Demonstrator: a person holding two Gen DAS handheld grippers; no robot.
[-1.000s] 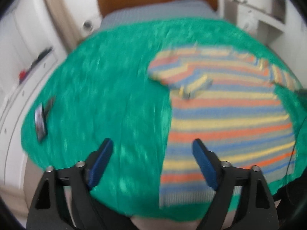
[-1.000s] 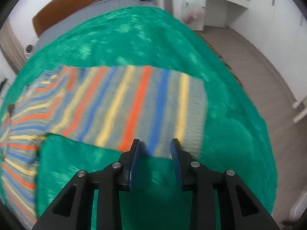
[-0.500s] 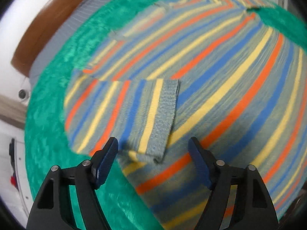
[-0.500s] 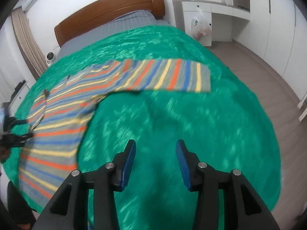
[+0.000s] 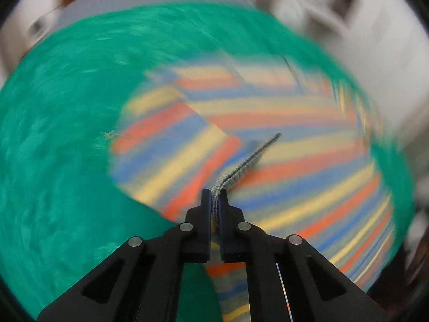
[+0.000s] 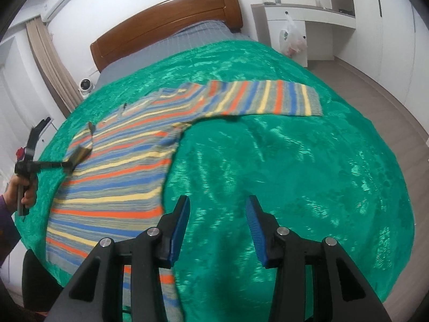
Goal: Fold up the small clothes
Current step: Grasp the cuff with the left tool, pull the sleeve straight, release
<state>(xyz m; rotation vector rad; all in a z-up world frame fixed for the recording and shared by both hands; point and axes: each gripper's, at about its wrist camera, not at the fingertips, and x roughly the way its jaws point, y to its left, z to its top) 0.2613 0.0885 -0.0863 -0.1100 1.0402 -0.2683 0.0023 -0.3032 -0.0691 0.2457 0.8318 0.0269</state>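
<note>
A striped sweater [image 6: 120, 166] in orange, blue, yellow and grey lies flat on a green blanket [image 6: 295, 174] on the bed. Its right sleeve [image 6: 268, 100] stretches out to the right. In the left wrist view my left gripper [image 5: 214, 197] is shut on the grey ribbed cuff [image 5: 241, 169] of the left sleeve, which is lifted over the sweater's body [image 5: 308, 161]; that view is blurred. The left gripper [image 6: 68, 165] also shows at the far left of the right wrist view. My right gripper [image 6: 218, 209] is open and empty above bare blanket, right of the sweater's hem.
A wooden headboard [image 6: 166, 18] and grey sheet [image 6: 174, 45] lie at the far end. A white desk [image 6: 295, 18] with a hanging plastic bag [image 6: 292, 40] stands at the right, beside floor [image 6: 375, 94]. Curtains [image 6: 51, 61] hang at the left.
My left gripper has shut on the left sleeve's cuff and lifted it. My right gripper has pulled back from the right sleeve and opened wider.
</note>
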